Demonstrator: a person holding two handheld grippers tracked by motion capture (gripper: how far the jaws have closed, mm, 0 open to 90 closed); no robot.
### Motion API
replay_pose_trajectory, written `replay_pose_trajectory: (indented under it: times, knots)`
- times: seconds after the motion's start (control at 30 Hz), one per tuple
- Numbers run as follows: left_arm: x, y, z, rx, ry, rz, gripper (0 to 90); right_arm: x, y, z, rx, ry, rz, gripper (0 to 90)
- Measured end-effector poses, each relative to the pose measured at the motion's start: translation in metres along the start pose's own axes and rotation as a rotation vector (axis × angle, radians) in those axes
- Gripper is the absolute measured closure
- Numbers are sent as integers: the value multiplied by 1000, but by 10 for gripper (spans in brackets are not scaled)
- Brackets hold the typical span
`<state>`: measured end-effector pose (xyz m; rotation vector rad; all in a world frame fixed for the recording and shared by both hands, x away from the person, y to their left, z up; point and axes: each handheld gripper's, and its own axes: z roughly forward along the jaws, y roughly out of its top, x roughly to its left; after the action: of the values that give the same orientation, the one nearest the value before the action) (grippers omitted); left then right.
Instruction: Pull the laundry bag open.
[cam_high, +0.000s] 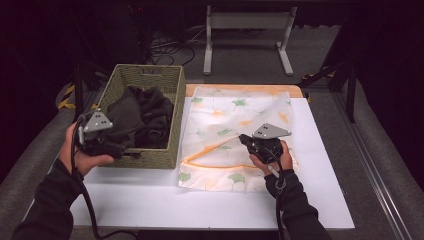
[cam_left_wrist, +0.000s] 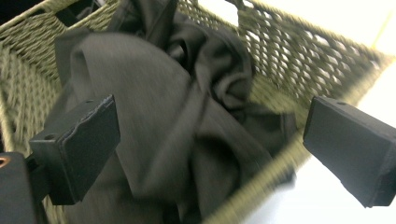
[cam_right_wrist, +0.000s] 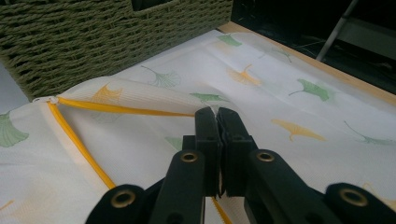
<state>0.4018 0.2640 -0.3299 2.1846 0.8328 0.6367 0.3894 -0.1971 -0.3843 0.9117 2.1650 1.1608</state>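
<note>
A woven green basket (cam_high: 150, 159) at the table's left holds a heap of dark clothes (cam_high: 145, 117). My left gripper (cam_high: 120, 149) hangs over the basket's near left corner. In the left gripper view it (cam_left_wrist: 210, 116) is open wide, with the dark clothes (cam_left_wrist: 177, 116) below and nothing between the pads. To the right lies a white mesh laundry bag (cam_high: 235, 115) printed with green and orange leaves. My right gripper (cam_high: 243, 139) is shut on the bag's upper layer (cam_right_wrist: 140, 91) beside the yellow zipper (cam_right_wrist: 79, 140), and it (cam_right_wrist: 215, 114) holds that edge raised.
The basket and the bag rest on a white board (cam_high: 200, 200) over a wooden tabletop (cam_high: 240, 88). The basket's wall (cam_right_wrist: 93, 42) stands close to the bag's left side. A grey metal stand (cam_high: 245, 30) and cables are on the floor beyond the table.
</note>
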Motion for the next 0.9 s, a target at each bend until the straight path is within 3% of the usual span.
replay_pose_trajectory:
  times: [0.13,0.27,0.3,0.37,0.47,0.53,0.67,0.73,0.9]
  knots:
    - [14,13,18,51,-4,-15,46,2,0,1,4,9,-4,879]
    - [38,21,50,150,-3,-105,50,3,-1,2,9,20,-4,878]
    - [38,21,50,150,-3,-105,50,3,-1,2,9,20,-4,878]
    - [48,25,65,197,21,-133,55,3,-2,3,14,30,-6,878]
    - [58,27,81,244,7,-158,38,4,-3,6,22,39,-8,878]
    - [64,27,92,249,-35,-193,37,4,-3,7,26,40,-7,878]
    - [63,23,119,349,-94,-189,25,4,-5,7,32,43,-10,878]
    - [61,20,131,379,-158,-210,7,4,-5,8,39,49,-10,877]
    - [50,18,148,469,-251,-161,0,4,-8,12,56,64,-8,876]
